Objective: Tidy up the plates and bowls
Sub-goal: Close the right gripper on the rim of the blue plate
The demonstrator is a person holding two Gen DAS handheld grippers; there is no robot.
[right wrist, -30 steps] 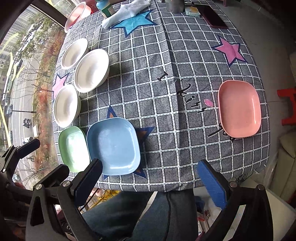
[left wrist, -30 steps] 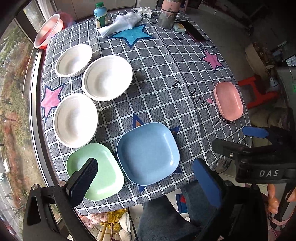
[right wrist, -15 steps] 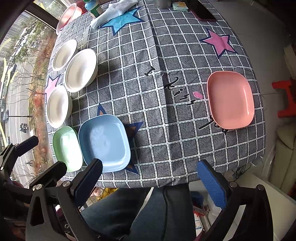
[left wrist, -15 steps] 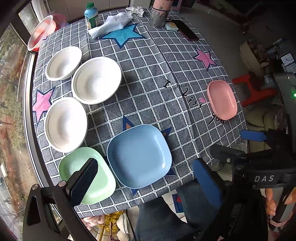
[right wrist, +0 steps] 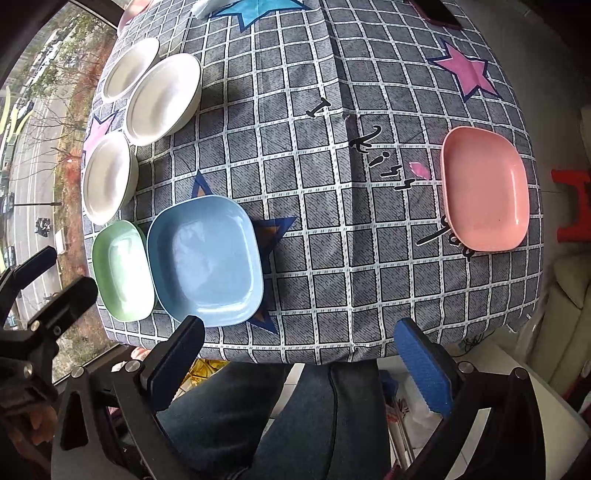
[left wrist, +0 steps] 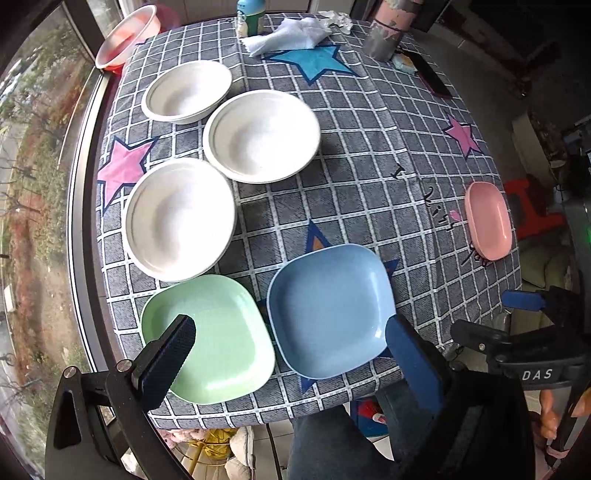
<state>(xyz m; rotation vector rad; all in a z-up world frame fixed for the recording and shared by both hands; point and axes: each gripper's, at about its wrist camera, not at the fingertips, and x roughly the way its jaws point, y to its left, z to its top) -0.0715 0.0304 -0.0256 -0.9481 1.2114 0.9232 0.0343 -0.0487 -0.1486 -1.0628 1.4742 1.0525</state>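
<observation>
Three white round bowls sit on the checked tablecloth at the left: a near one [left wrist: 180,218], a middle one [left wrist: 261,136] and a far one [left wrist: 186,91]. A green square plate [left wrist: 214,338] and a blue square plate [left wrist: 330,308] lie side by side at the near edge. A pink plate [right wrist: 484,188] lies apart at the right edge. My left gripper [left wrist: 291,358] is open, above the near rims of the green and blue plates. My right gripper [right wrist: 301,363] is open, off the table's near edge.
At the far end stand a red basin [left wrist: 125,35], a bottle [left wrist: 251,16], a crumpled cloth [left wrist: 291,33], a grey cup [left wrist: 384,33] and a dark phone [left wrist: 430,75]. A window runs along the left. A person's legs [right wrist: 280,413] are below the near edge.
Both grippers have moved closer to the table. The left one now hangs over the green and blue plates. Nothing on the table has moved.
</observation>
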